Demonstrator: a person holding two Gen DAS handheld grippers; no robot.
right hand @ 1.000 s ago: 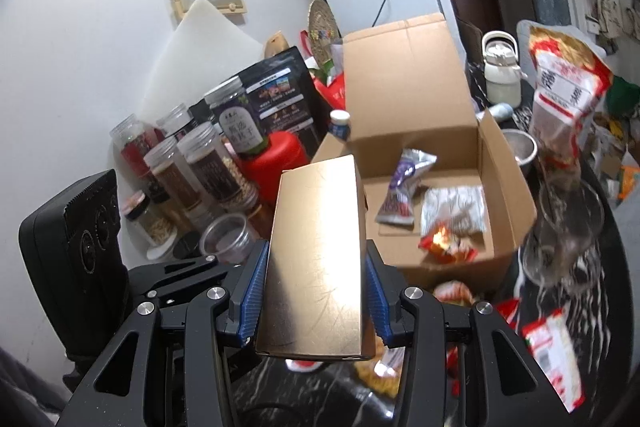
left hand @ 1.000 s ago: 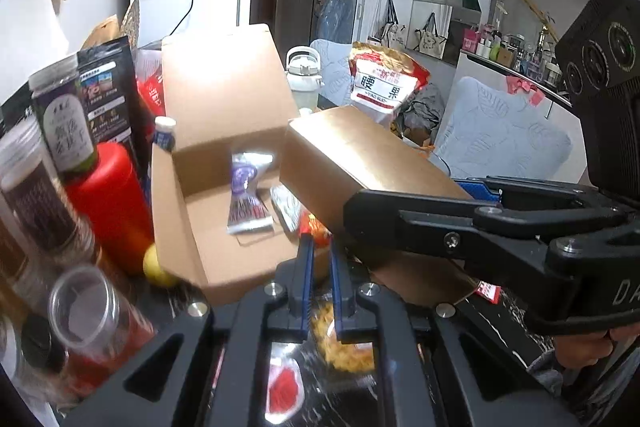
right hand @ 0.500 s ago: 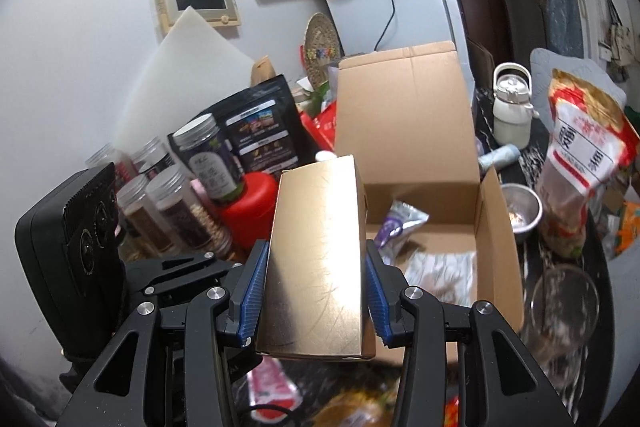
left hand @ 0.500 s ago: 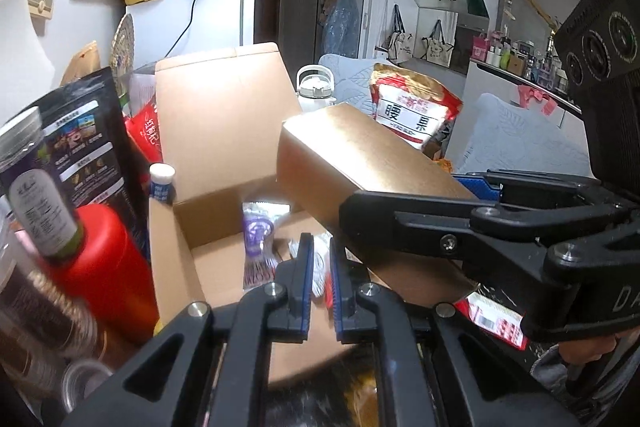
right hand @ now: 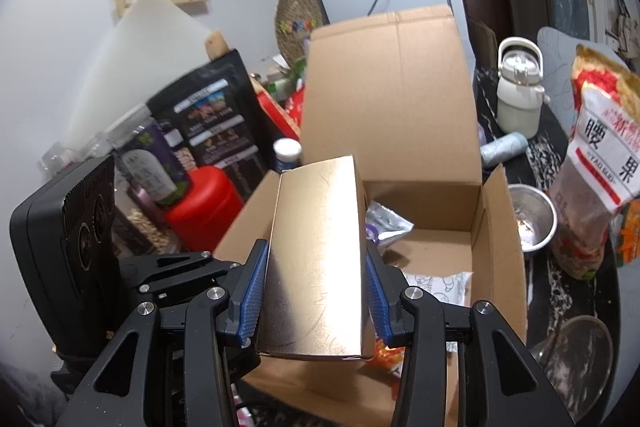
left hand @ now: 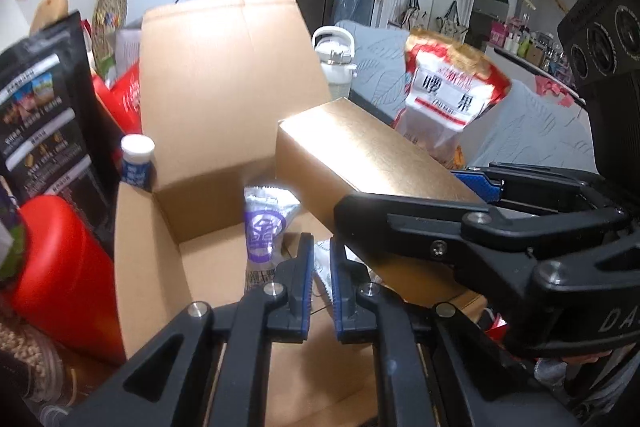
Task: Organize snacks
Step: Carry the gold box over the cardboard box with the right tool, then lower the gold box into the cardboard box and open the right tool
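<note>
A gold box [right hand: 316,259] hangs over the open cardboard box [right hand: 500,259], and my right gripper [right hand: 316,291] is shut on its long sides. In the left wrist view the same gold box [left hand: 360,163] juts in from the right above the cardboard box [left hand: 152,267]. My left gripper [left hand: 320,279] is shut with nothing between its pads, low over the carton's near part. Inside the carton lie a purple-and-clear snack packet [left hand: 266,227], a white packet [right hand: 436,283] and a red-orange packet [right hand: 384,351]. The carton's lid flap [right hand: 392,95] stands upright at the back.
Left of the carton stand a red canister [right hand: 202,205], jars, a black pouch [right hand: 212,115] and a small white-capped bottle [left hand: 138,159]. Right of it are a steel bowl [right hand: 532,223], a large red-and-white nut bag [right hand: 600,163], a white kettle [right hand: 518,95] and a glass lid [right hand: 576,355].
Both grippers have moved forward toward the cardboard box, which now looms larger and lower in both views. The gold box has travelled with the right gripper over the carton's opening.
</note>
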